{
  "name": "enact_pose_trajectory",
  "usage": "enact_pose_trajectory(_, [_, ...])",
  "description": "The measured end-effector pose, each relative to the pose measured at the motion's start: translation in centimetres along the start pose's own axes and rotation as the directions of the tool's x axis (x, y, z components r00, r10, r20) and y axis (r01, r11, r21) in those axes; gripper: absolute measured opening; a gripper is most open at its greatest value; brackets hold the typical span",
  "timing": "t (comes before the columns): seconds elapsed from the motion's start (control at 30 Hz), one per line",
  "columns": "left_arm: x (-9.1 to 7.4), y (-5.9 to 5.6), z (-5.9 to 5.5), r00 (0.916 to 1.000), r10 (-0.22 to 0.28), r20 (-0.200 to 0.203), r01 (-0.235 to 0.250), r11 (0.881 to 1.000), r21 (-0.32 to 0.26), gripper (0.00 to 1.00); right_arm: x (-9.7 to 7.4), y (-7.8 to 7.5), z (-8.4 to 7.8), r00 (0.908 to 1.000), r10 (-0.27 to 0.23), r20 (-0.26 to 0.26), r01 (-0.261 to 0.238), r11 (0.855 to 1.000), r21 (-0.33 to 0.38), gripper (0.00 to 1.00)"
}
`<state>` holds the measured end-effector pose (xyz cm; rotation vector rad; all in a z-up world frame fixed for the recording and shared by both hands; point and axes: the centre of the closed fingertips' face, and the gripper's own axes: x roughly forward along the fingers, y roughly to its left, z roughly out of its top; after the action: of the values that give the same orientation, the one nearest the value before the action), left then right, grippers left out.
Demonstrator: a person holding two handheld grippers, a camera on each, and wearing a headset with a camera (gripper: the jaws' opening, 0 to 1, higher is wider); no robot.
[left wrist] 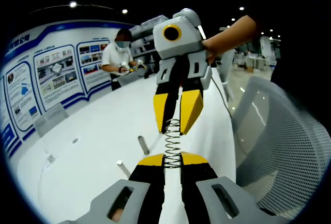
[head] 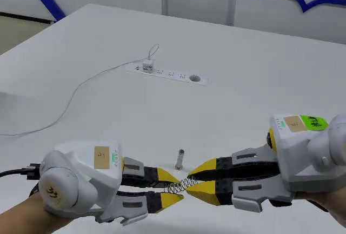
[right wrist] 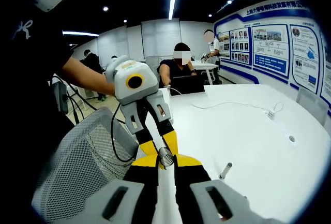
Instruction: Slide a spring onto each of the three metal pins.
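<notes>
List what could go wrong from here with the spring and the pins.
1. The spring is pinched at both ends, between the left gripper and the right gripper; if either grip slips, it may well flick off the table.
2. The upright pin stands just beyond the jaw tips with no holder visible; a brush would likely topple it.
3. Neither spring end is free, so one gripper must let go before threading.

White table [head: 243, 82] stretching away, metal pin [head: 179, 159] standing upright just beyond the yellow fingertips [head: 208, 167], power strip [head: 167, 74] lying well beyond them, white cable [head: 81, 85] trailing leftward.
</notes>
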<state>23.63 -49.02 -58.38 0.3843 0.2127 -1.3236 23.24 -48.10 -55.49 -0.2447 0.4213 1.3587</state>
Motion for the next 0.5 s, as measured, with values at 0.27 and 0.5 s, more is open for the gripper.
enact_pose_trajectory(0.27, [0.15,0.05,-0.10,1.0000,0.007,0.005,-0.007,0.999,-0.035,0.10,0.28,0.12,0.65,0.9996,-0.003,0.028,0.003,1.000,-0.002,0.11])
enact_pose_trajectory(0.5, [0.19,0.53,-0.39,0.9992,0.039,-0.008,-0.040,0.998,-0.050,0.11,0.59,-0.06,0.73,0.9995,-0.013,0.028,0.013,1.000,-0.002,0.11])
